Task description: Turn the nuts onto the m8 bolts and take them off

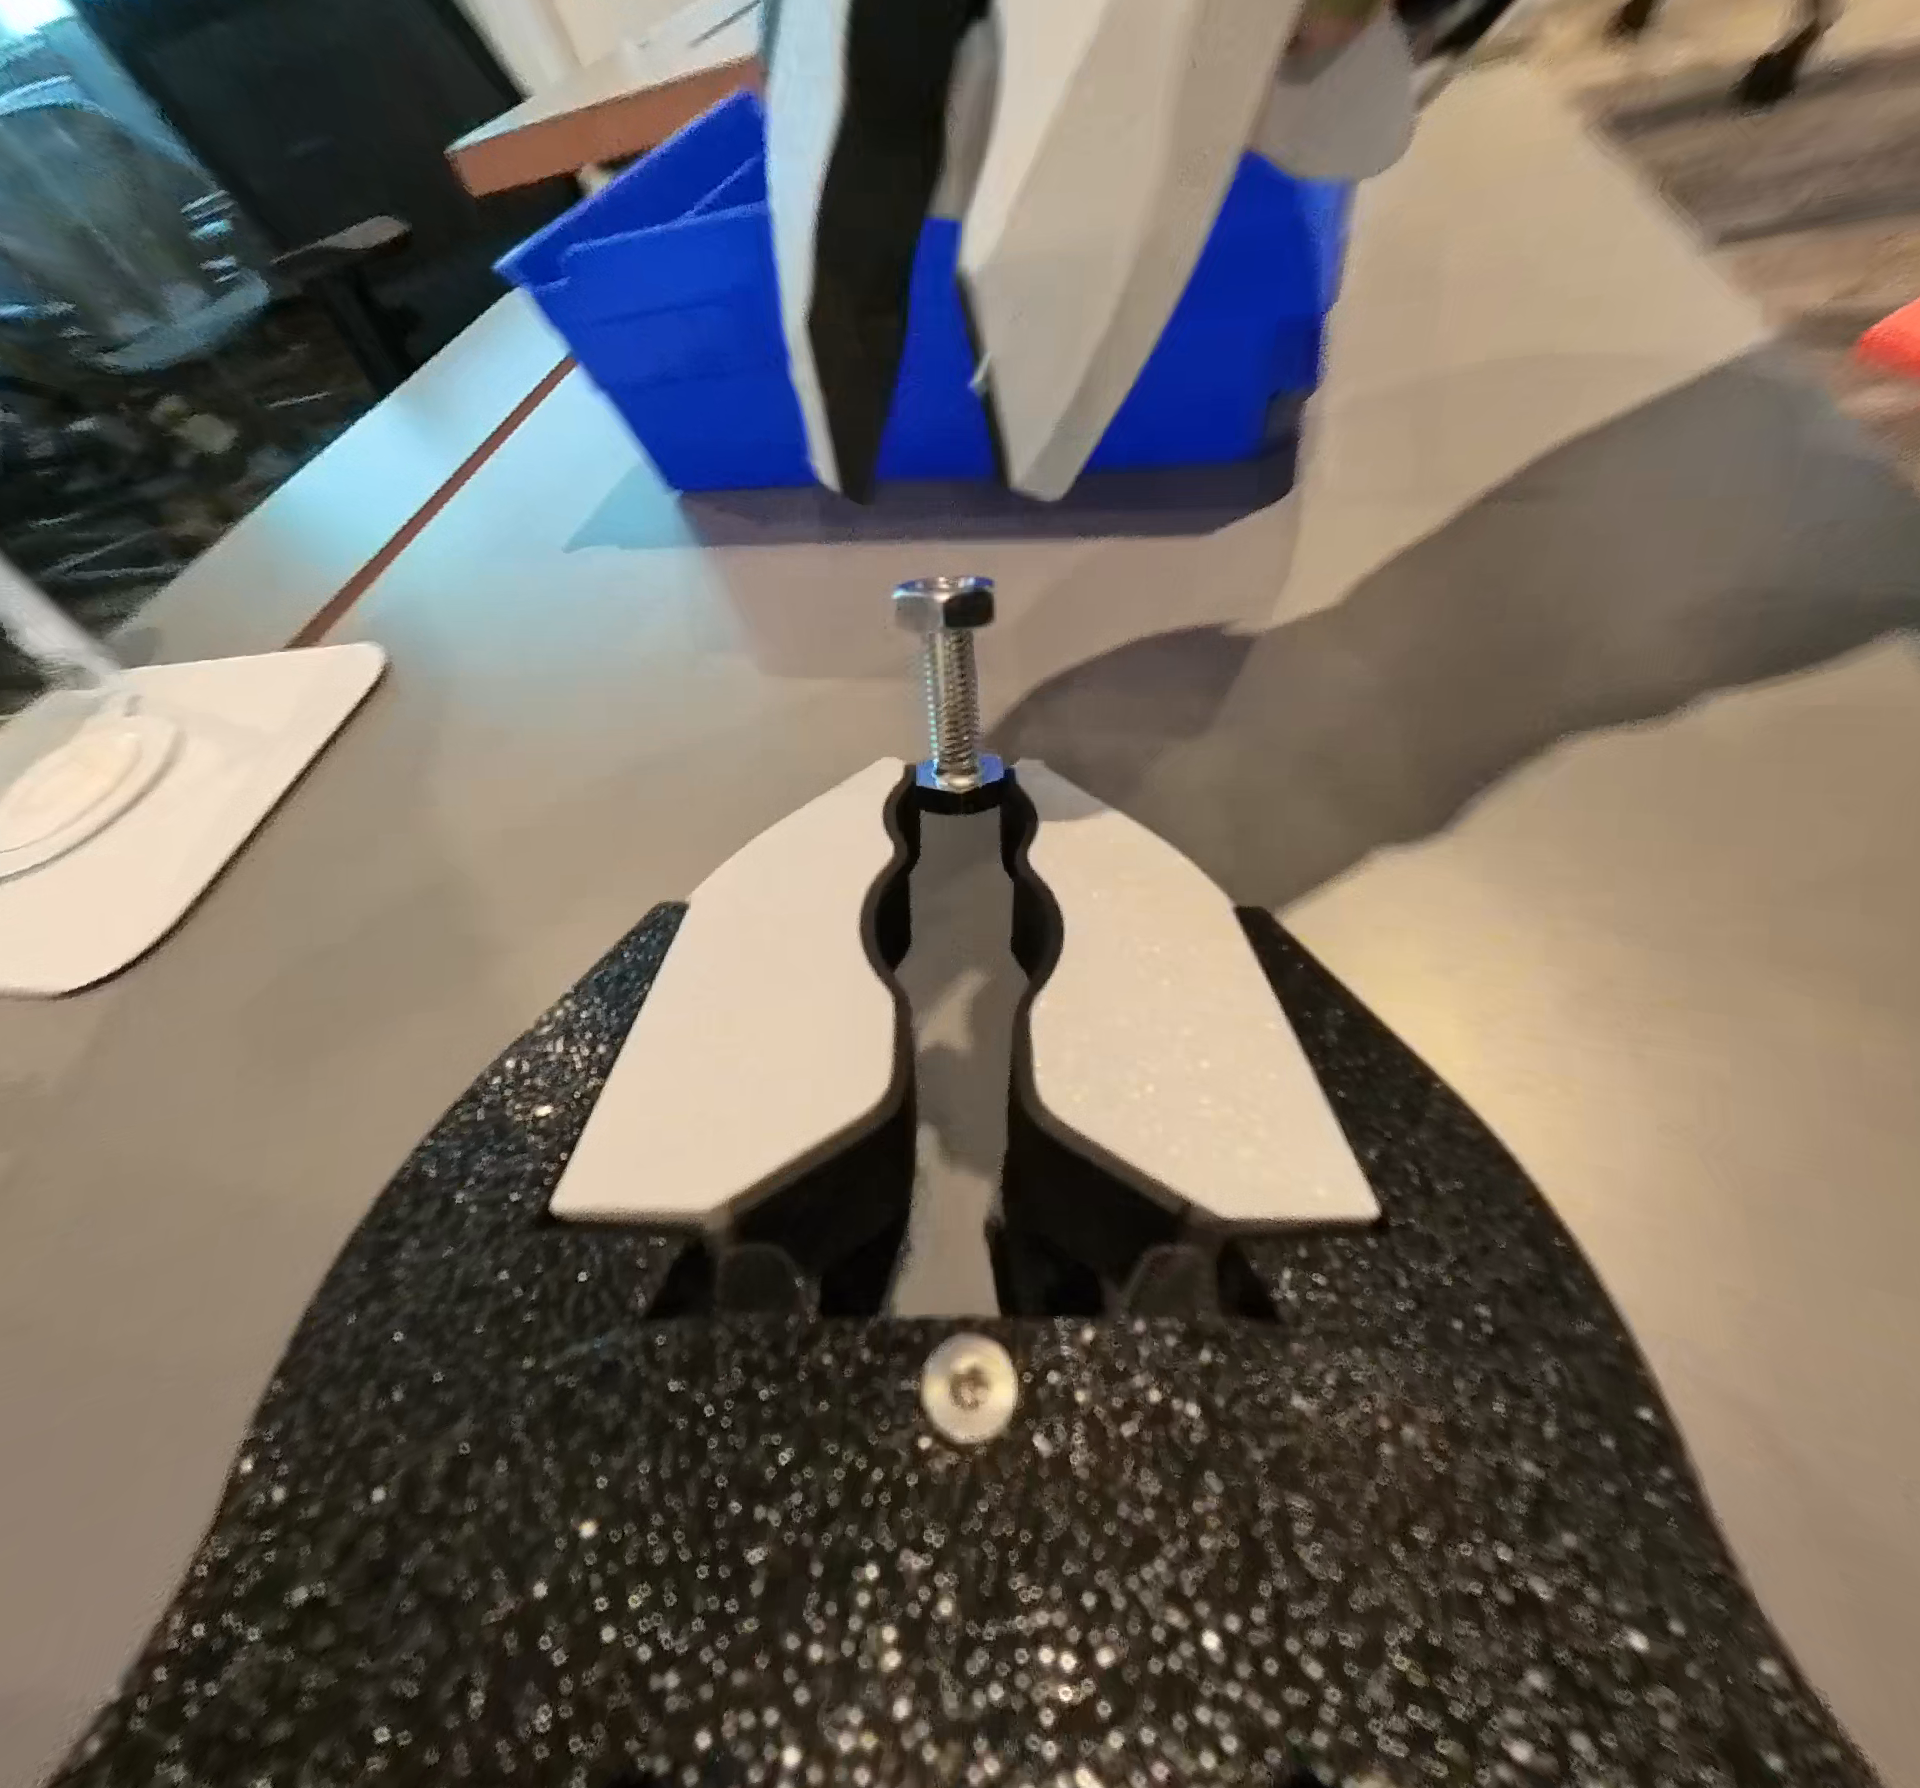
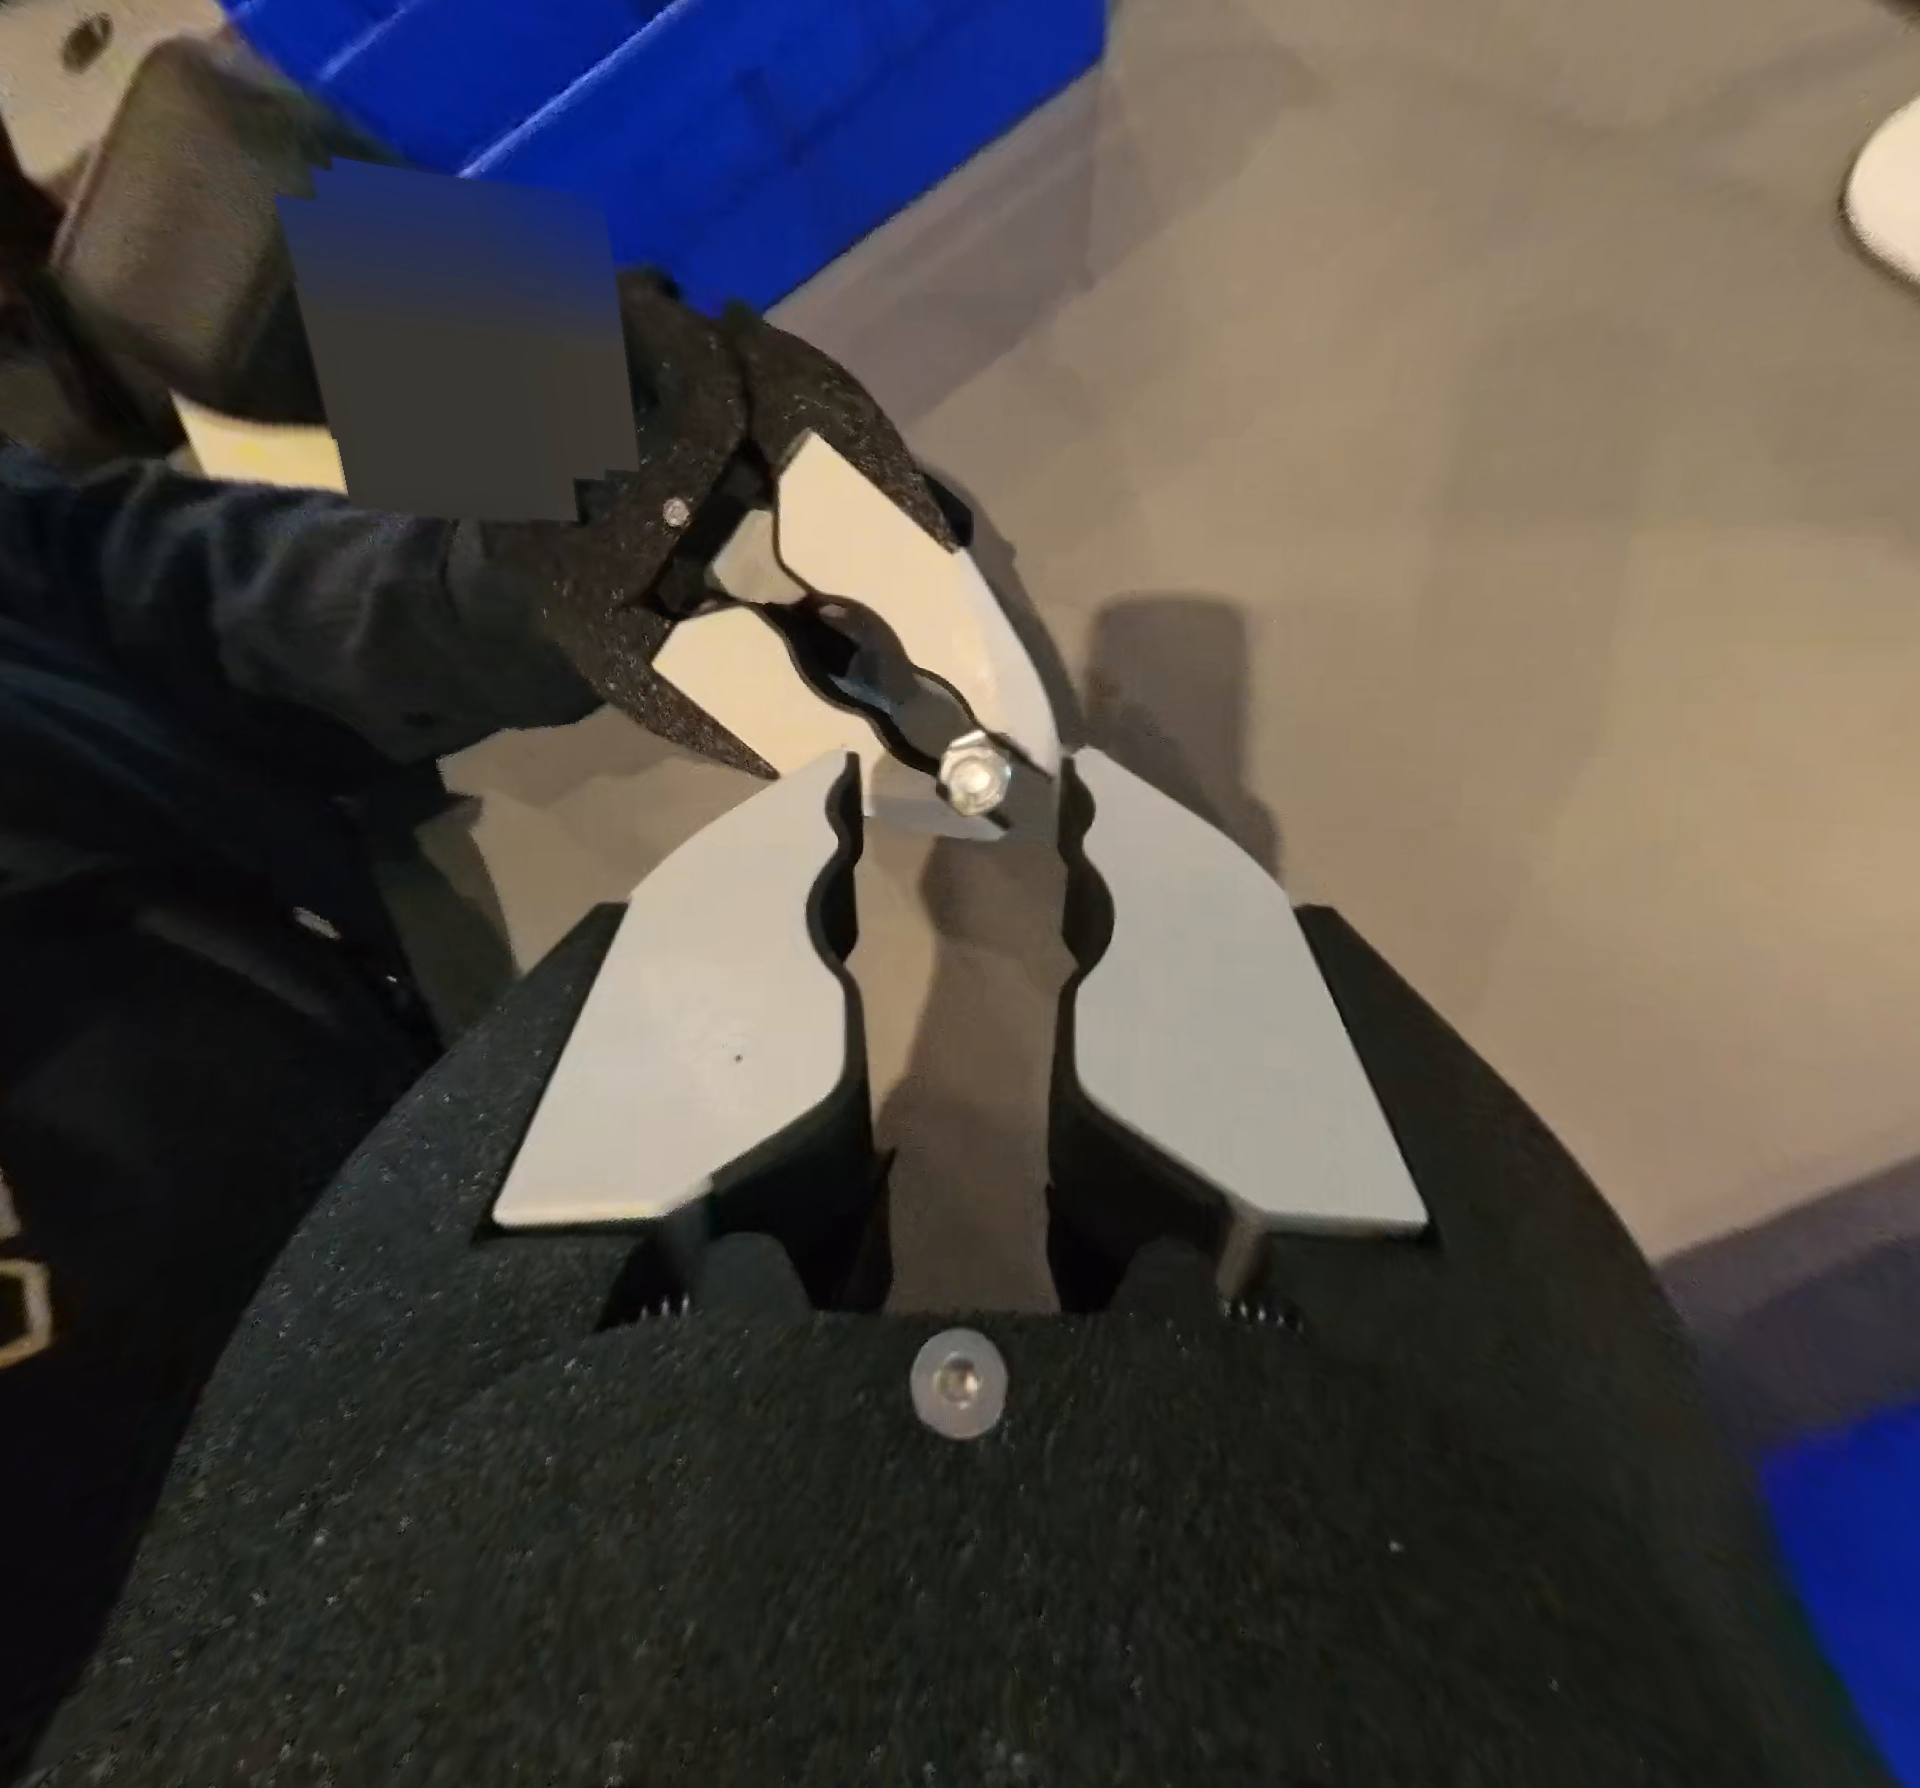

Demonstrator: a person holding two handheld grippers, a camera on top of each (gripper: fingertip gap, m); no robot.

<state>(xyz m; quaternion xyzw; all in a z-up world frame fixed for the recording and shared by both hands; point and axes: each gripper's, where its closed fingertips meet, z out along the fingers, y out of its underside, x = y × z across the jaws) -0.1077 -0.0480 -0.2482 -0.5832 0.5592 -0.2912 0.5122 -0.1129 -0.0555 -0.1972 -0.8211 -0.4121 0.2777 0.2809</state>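
— While my left gripper (image 1: pixel 957 788) is clenched on the nut (image 1: pixel 957 782) at its fingertips, the bolt (image 1: pixel 943 689) stands straight up out of it, hex head (image 1: pixel 943 608) on top, clear of the table (image 1: pixel 520 751).

— And your right?

— My right gripper (image 2: pixel 961 782) is released, its fingers parted with nothing between the pads. It hangs just above the bolt, tips pointing down; seen from the left wrist camera, the two fingertips (image 1: pixel 857 481) straddle the line of the shank with air beneath them.

— So which way does the bolt lie from it?

— Directly below. My right wrist camera looks almost straight down the long axis, so I see the head end-on (image 2: pixel 975 784), slightly right of centre between the fingers. The axis runs vertically, in line with the right gripper's reach.

— Next move?

— I judge it's a straight descent, then closing on the head to turn it. Misalignment is the risk: the head is small and the view is blurred.

— Anything behind?

— A blue bin (image 1: pixel 727 325) beyond the grippers, well apart.
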